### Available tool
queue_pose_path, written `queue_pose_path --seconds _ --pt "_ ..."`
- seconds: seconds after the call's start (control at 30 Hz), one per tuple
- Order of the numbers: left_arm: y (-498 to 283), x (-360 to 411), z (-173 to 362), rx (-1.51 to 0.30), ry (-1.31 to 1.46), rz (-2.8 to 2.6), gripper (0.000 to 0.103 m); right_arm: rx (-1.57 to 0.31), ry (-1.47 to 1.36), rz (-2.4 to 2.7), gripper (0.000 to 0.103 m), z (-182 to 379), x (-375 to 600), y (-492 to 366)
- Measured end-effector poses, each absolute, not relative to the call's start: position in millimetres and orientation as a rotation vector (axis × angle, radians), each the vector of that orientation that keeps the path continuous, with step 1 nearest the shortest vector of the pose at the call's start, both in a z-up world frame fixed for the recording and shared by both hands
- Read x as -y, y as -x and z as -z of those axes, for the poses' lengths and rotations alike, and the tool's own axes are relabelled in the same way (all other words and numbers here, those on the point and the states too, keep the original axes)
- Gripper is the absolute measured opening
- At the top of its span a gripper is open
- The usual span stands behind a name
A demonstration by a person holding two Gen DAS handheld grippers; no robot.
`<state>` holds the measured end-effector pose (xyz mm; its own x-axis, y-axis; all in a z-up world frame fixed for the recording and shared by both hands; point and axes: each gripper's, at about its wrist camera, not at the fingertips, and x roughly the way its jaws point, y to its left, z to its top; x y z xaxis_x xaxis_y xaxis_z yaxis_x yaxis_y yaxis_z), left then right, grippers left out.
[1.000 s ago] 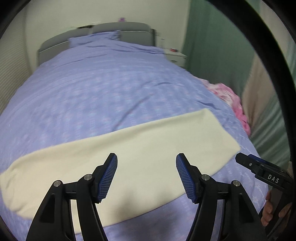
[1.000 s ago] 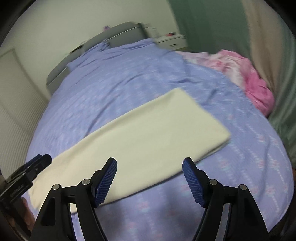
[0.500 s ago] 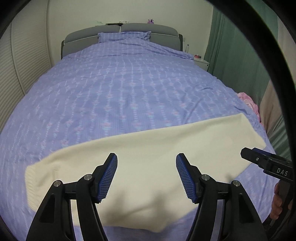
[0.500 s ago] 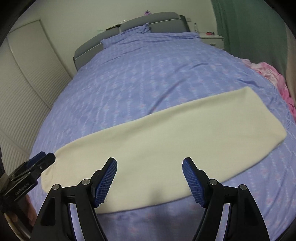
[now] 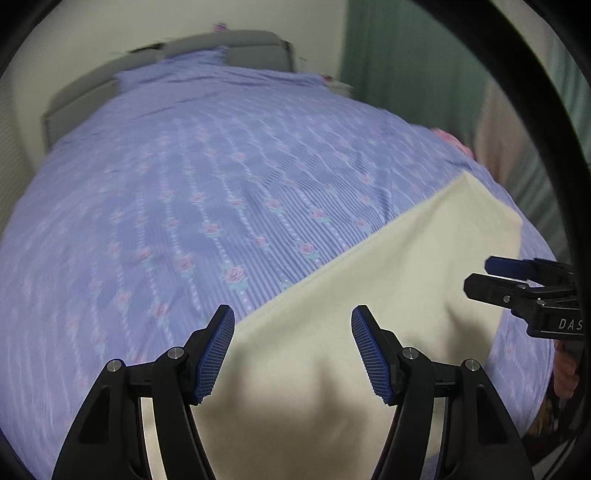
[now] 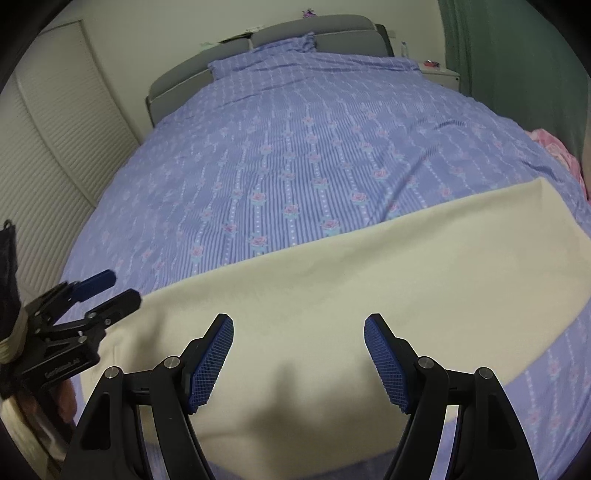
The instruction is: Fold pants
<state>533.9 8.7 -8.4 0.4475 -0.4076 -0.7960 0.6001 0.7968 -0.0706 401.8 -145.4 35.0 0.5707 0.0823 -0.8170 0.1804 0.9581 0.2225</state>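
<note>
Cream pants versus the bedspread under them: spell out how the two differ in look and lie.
The cream pants are plain and unpatterned; the bedspread is lavender with stripes and rows of small roses. The pants form a long narrow band across the near end of the bed; the bedspread covers the bed up to the grey headboard. The pants look smooth; the bedspread shows creases at right. Both are soft fabric lying flat.

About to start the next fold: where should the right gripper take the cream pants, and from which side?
Take the cream pants at the right-hand short end, coming in low from the right. They lie flat as one long strip, so only an edge gives the open right gripper a lip.
</note>
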Motion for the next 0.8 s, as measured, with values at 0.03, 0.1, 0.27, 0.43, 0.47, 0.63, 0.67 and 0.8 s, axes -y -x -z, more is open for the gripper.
queue_pose_path --seconds 0.03,0.1,0.27,0.43,0.47,0.63,0.67,0.8 --pt "-540.3 -6.1 12.7 -0.922 -0.248 0.662 0.065 -0.971 -0.305 0.067 0.074 -31.9 143.4 -404.5" --pt "-559.0 3.6 24.5 -0.953 -0.273 0.737 0.064 -0.98 -0.323 0.082 0.074 -25.3 140.6 -411.3" --pt "-586.9 28.4 43.9 -1.003 -0.316 0.834 0.051 -1.0 -0.347 0.112 0.074 -13.4 138.9 -424.6" --pt "-601.6 55.7 59.5 -1.058 -0.327 0.93 0.041 -1.018 -0.378 0.138 0.074 -2.2 148.2 -431.7" --pt "-603.6 59.2 62.2 -1.064 -0.328 0.95 0.041 -1.021 -0.383 0.144 0.074 -0.1 150.6 -432.6" --pt "-615.0 81.3 74.4 -1.118 -0.316 0.996 0.035 -1.034 -0.424 0.177 0.074 8.1 163.3 -433.7" --pt "-615.3 78.6 75.1 -1.124 -0.314 0.999 0.033 -1.036 -0.43 0.18 0.074 9.3 165.3 -434.1" --pt "-617.4 91.7 82.9 -1.169 -0.324 1.014 0.021 -1.039 -0.445 0.195 0.074 11.2 172.9 -436.8"
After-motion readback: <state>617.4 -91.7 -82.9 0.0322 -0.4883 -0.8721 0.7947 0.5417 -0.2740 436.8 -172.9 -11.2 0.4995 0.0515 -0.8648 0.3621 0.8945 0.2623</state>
